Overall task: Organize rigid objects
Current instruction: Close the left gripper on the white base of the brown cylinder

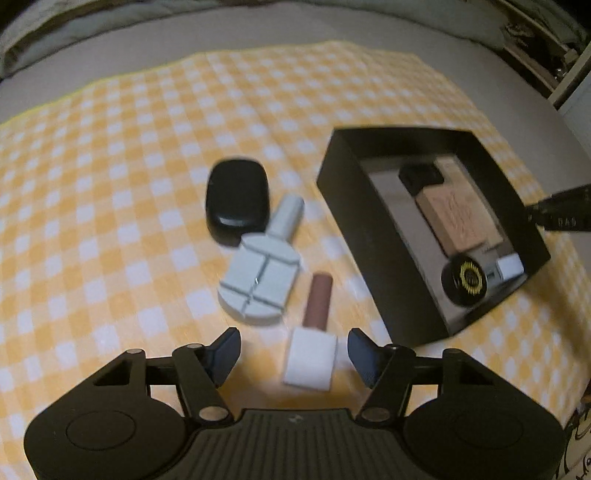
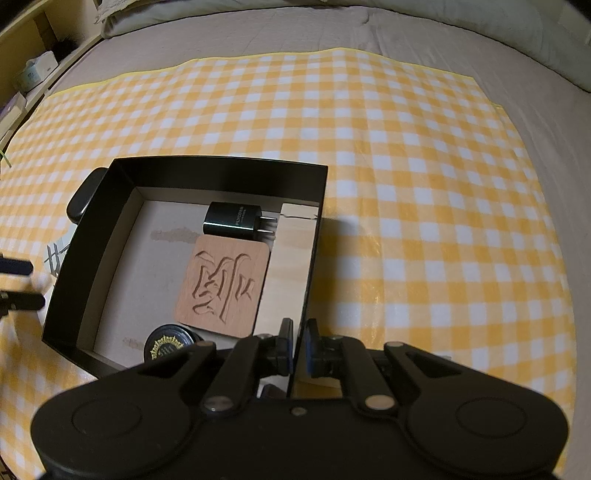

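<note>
My left gripper (image 1: 293, 349) points down at the checked cloth, its jaws open on either side of the white cap of a pinkish-brown lip gloss tube (image 1: 317, 300), with a gap at each pad. Beyond it lie a pale watch-link tool (image 1: 258, 284) and a black oval case (image 1: 236, 201). To the right stands the open black box (image 1: 343, 192). My right gripper (image 2: 299, 350) is shut on the right wall of that black box (image 2: 221, 164). Inside are a carved wooden coaster (image 2: 221, 284), a black charger (image 2: 232, 218), a round black tin (image 2: 168, 345) and a pale wooden block (image 2: 291, 254).
A yellow-and-white checked cloth (image 2: 424, 184) covers a grey bed (image 2: 369, 33), with pillows along the far edge. Shelves with boxes (image 2: 33, 70) stand at the far left. The cloth to the right of the box is bare.
</note>
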